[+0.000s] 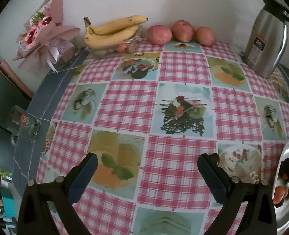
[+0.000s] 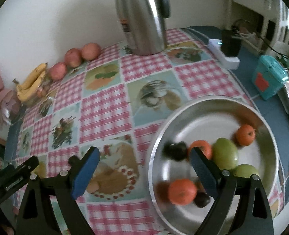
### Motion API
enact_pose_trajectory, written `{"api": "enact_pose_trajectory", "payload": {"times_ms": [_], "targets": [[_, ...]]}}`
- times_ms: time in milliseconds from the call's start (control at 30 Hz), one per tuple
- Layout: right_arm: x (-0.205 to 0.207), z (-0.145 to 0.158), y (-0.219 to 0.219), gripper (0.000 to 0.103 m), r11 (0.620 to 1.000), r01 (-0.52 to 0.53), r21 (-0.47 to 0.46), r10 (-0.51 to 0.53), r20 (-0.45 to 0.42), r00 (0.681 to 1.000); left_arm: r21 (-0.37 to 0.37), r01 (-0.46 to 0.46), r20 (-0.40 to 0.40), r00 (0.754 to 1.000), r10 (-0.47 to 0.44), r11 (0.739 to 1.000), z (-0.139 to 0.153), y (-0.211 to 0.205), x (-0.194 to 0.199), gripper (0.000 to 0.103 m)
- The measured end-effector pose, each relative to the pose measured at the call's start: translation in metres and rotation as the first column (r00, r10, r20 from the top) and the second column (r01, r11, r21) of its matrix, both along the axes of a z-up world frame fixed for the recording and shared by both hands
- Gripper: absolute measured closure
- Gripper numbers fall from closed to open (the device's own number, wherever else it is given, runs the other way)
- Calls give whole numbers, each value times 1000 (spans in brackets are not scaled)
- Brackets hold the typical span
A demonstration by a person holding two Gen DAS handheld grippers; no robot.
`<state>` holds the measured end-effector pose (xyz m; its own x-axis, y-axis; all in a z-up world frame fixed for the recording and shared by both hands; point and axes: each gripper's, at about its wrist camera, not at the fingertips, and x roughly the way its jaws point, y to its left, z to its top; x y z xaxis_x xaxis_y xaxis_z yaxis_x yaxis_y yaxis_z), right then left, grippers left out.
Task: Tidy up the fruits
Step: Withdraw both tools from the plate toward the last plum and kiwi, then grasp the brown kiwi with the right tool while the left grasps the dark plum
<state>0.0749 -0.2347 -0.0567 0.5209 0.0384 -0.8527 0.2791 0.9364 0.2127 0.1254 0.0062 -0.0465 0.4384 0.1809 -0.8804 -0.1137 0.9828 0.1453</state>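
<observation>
Both grippers spread wide, nothing held. Left gripper [image 1: 146, 174] aimed straight at three apples [image 1: 180, 32] along far wall, well apart; bananas [image 1: 111, 32] to their left, long axis parallel to wall. Right gripper [image 2: 144, 168] low over steel bowl [image 2: 164, 133] rim; apples likely left's reach.

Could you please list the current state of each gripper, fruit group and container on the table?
left gripper: open, empty, above tablecloth.
right gripper: open, empty, at the bowl's rim.
steel bowl: upright, holding oranges, green fruits, dark fruits.
bananas: bunched on glass dish.
apples: three in a row by the wall.
thermos jug: upright, lid closed.
</observation>
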Motion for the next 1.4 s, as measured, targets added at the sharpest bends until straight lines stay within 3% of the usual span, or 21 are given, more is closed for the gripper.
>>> {"api": "enact_pose_trajectory", "payload": {"times_ms": [267,533,833,1067,1233,1400], "targets": [[9,0,42,10,992,-123,39,123,0,992,-58,-71,0,997,71,996,2,23,-1,0],[16,-13,81,10,969,-243,39,244,-35,969,-116,-77,-35,997,74,990,-6,26,1,0],[20,-56,90,10,963,-267,37,269,-194,943,-186,-85,-135,989,60,979,-35,22,5,0],[17,-67,93,11,961,-276,7,270,-241,932,-210,-86,-182,982,48,974,-50,15,7,0],[13,-68,98,34,954,-299,-32,283,-242,928,-212,-80,-179,983,41,974,-51,13,8,0],[13,-64,104,47,949,-314,-31,299,-235,925,-212,-80,-176,983,42,974,-50,12,8,0]]}}
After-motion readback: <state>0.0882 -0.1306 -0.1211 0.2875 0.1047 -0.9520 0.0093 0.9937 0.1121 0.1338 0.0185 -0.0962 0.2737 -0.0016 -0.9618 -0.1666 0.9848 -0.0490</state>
